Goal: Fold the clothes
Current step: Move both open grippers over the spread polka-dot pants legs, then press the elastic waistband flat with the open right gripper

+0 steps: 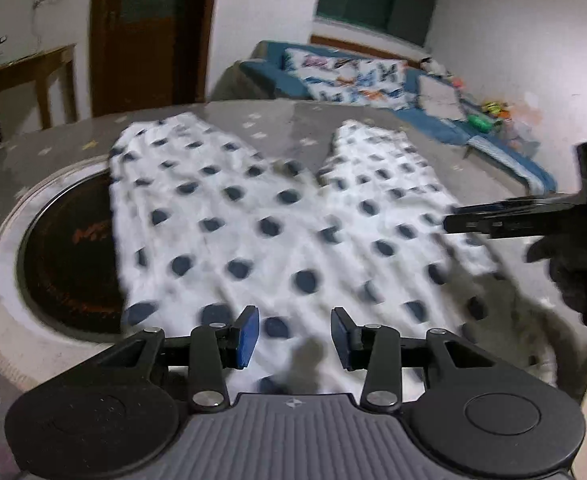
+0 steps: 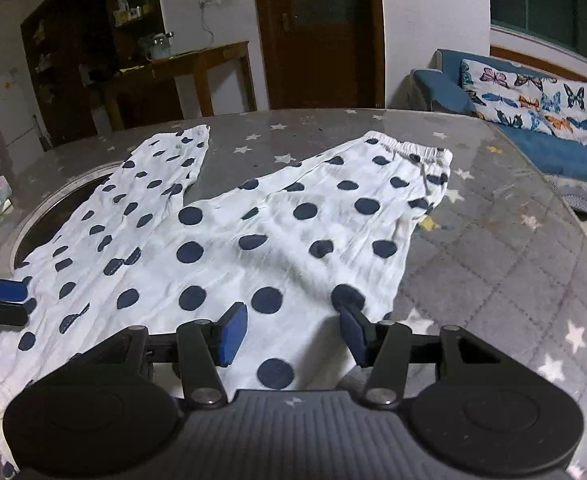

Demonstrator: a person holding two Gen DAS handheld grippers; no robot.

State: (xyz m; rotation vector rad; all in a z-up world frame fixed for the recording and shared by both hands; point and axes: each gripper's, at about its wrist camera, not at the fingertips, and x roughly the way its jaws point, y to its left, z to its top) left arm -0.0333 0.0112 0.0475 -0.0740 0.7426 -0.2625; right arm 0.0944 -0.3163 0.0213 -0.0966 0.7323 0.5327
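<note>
White trousers with dark dots lie spread flat on the grey star-patterned tabletop, partly covering a round dark inset. The left tool and right tool hover over the cloth, jaws apart, gripping nothing.

White cotton trousers with navy polka dots lie spread on the grey star-printed quilted table cover, elastic waistband toward the far edge. The right gripper hovers over the near hem, blue pads parted, apparently clear of the cloth.
</note>
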